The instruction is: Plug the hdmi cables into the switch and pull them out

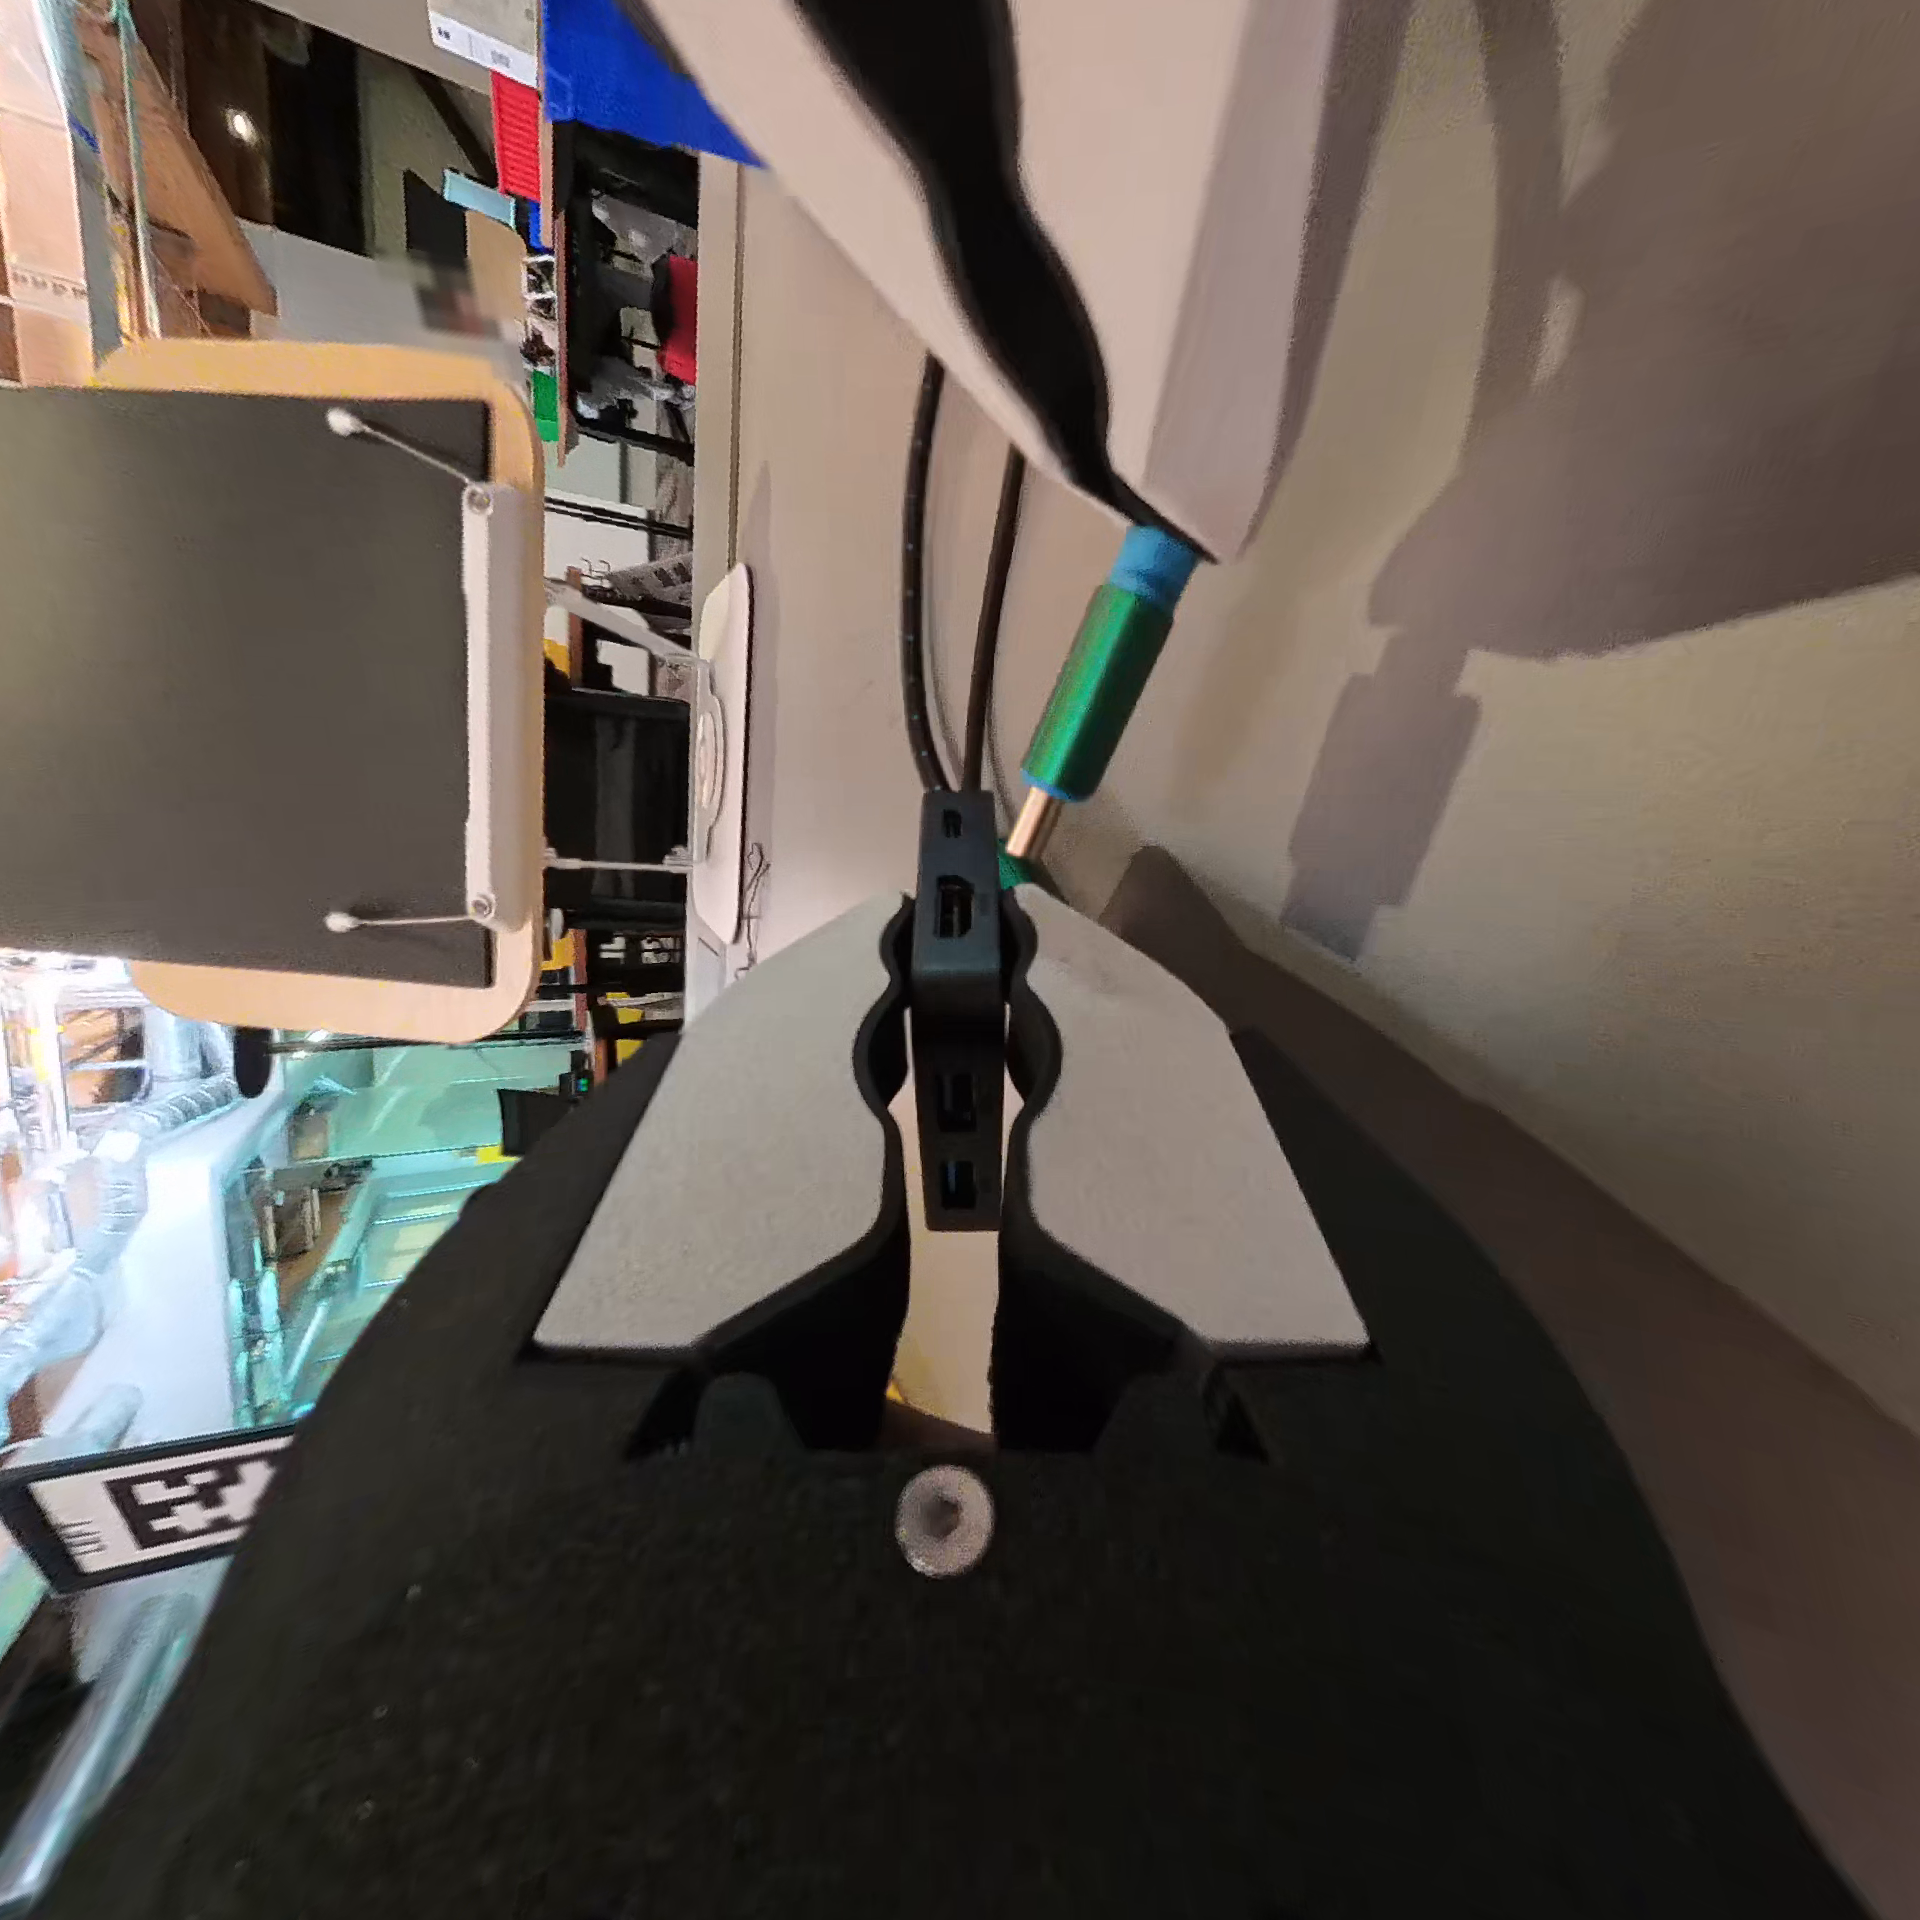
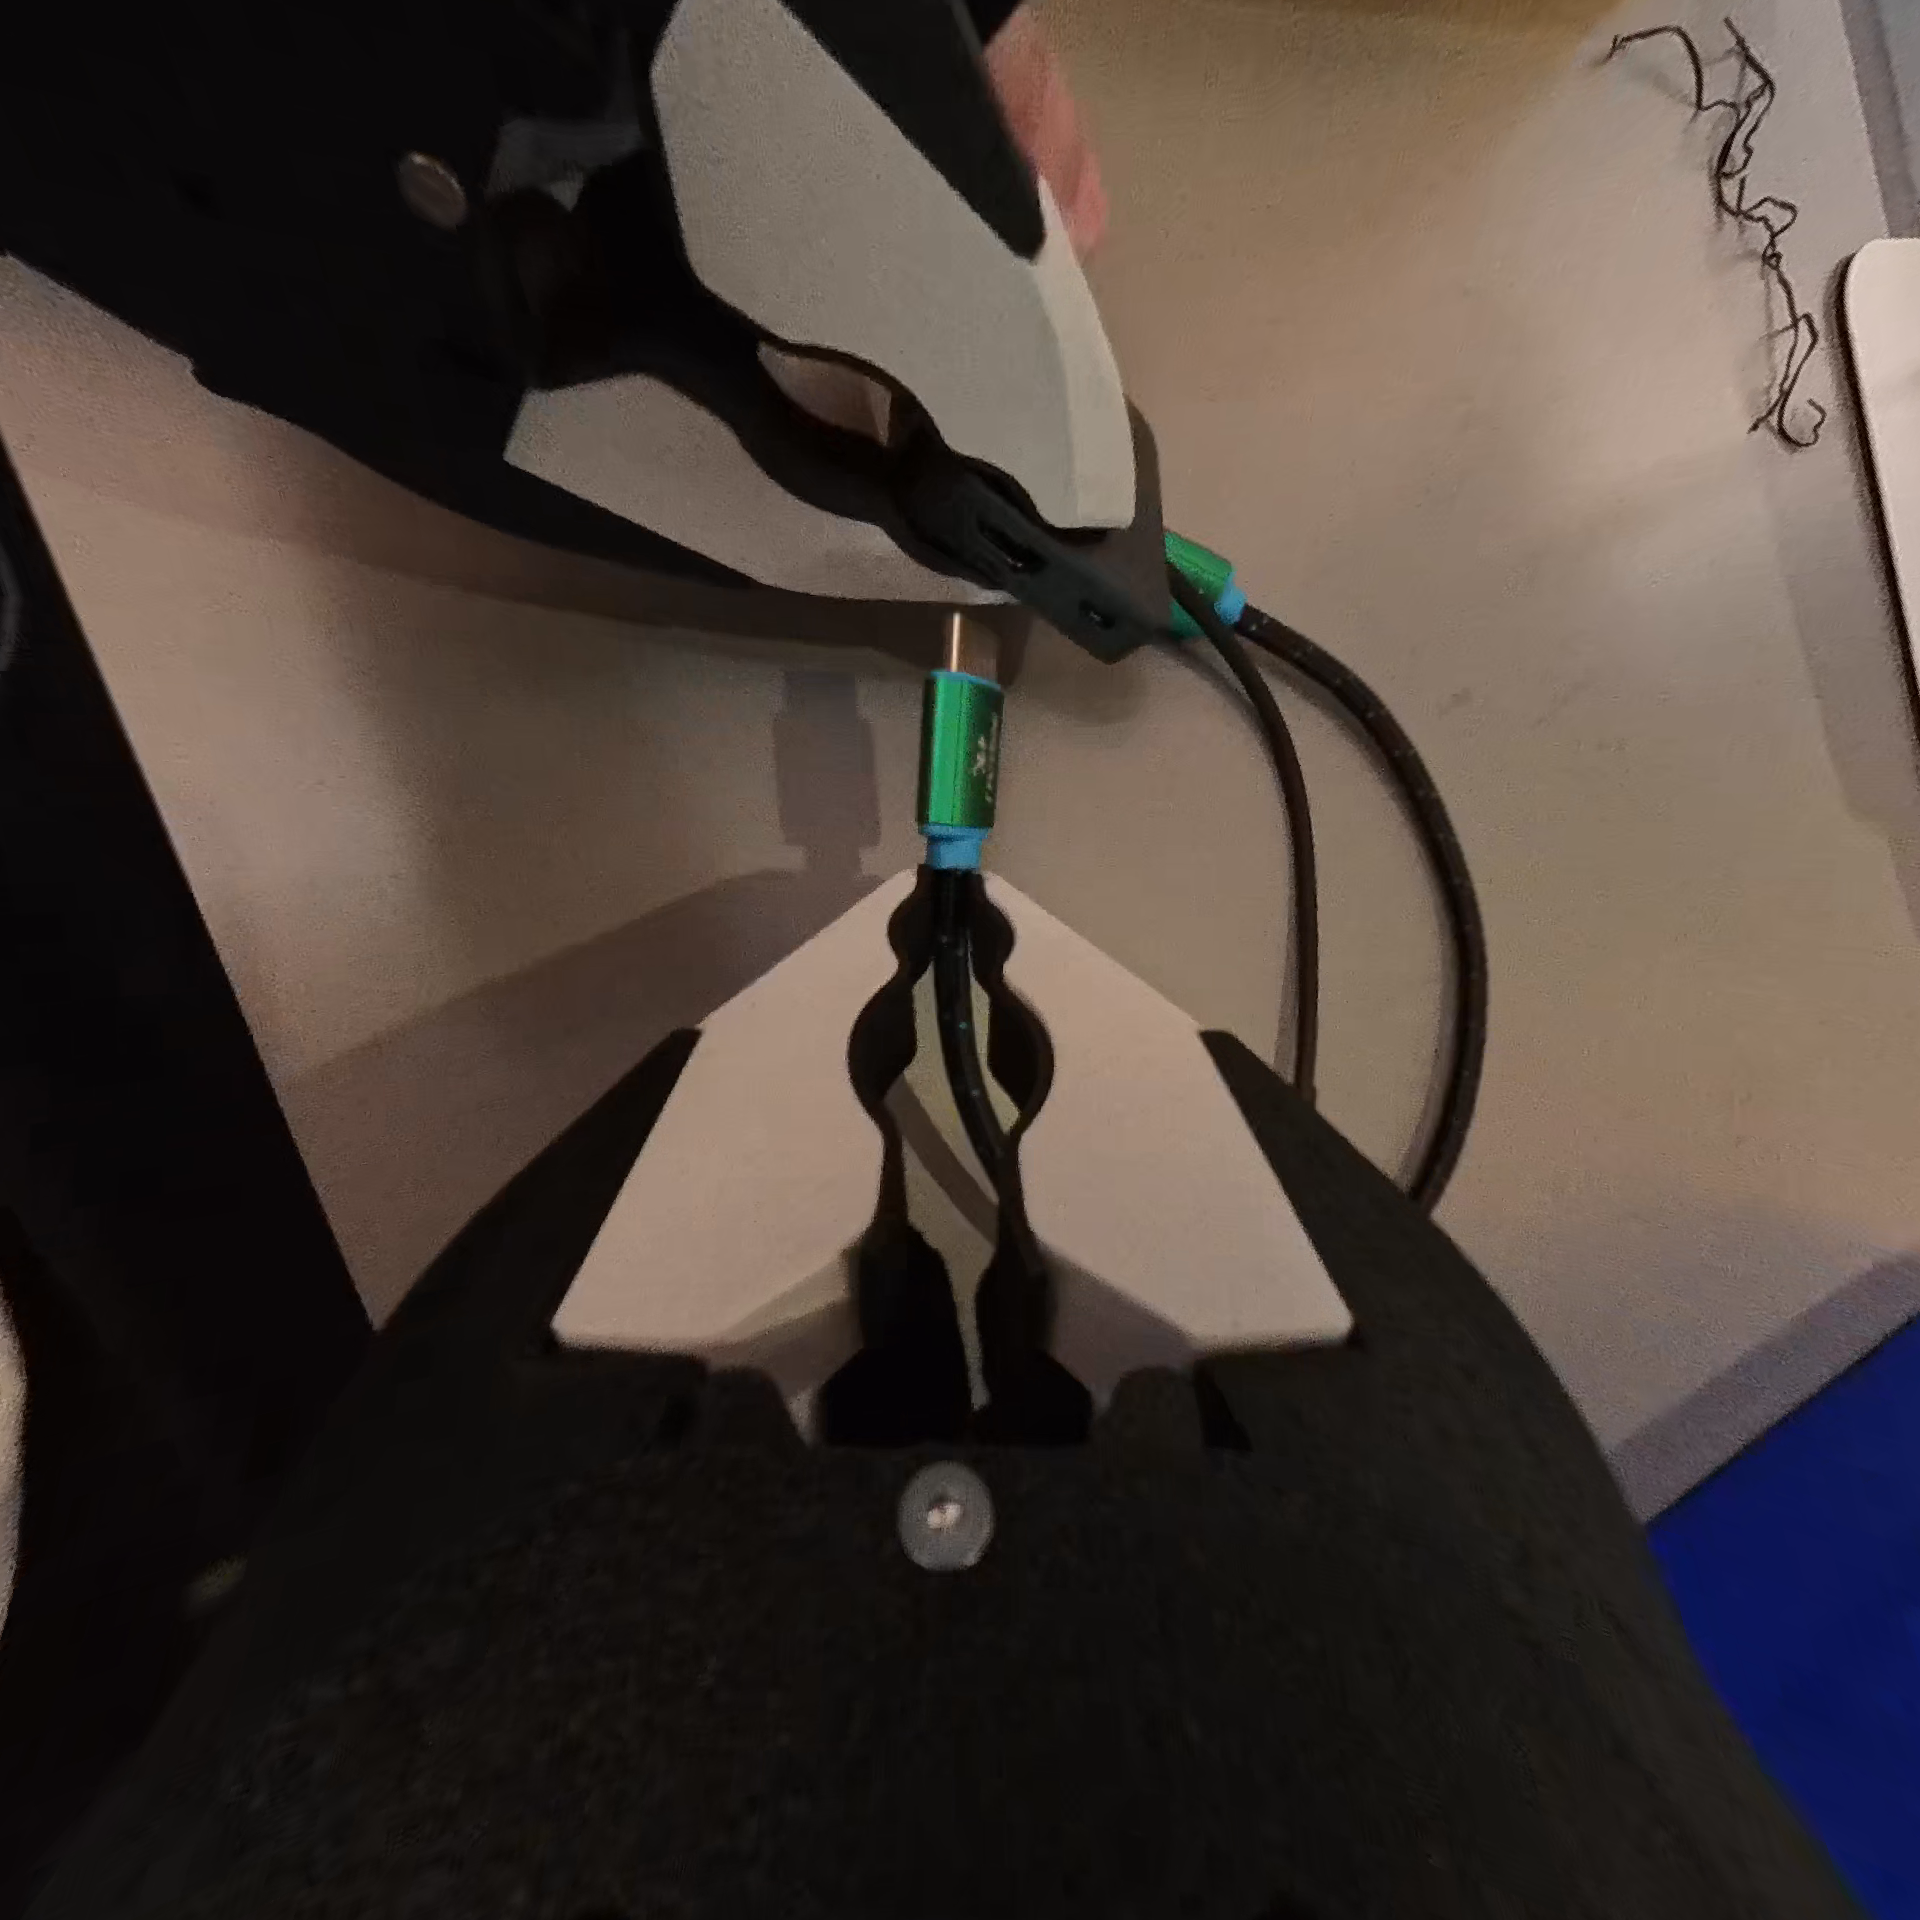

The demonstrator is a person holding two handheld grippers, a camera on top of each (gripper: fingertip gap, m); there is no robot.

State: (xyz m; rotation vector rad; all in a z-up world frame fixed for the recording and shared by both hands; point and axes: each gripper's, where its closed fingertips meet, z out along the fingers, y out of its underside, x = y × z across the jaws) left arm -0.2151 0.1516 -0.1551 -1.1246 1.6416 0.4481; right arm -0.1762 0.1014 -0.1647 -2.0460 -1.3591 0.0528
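Note:
My left gripper (image 1: 956,935) is shut on the black switch (image 1: 961,1049), held on edge with its row of ports facing the camera. Two black cables (image 1: 925,582) leave its far end. In the right wrist view the left gripper (image 2: 1039,540) holds the switch (image 2: 1107,613), and a second green plug (image 2: 1200,577) sits in its far side. My right gripper (image 2: 951,894) is shut on the braided cable just behind a green HDMI plug (image 2: 961,764). The plug (image 1: 1096,707) has its metal tip close beside the switch, apart from it.
A beige table (image 2: 1455,416) lies under both grippers. A tangle of black thread (image 2: 1756,229) and a white pad (image 2: 1886,436) lie at the right. A blue area (image 2: 1818,1558) borders the table. A black panel with a tan rim (image 1: 260,675) stands at the left. From my left tips it is roughly 35 centimetres to the tangle of black thread (image 2: 1756,229); from my right, 40 centimetres.

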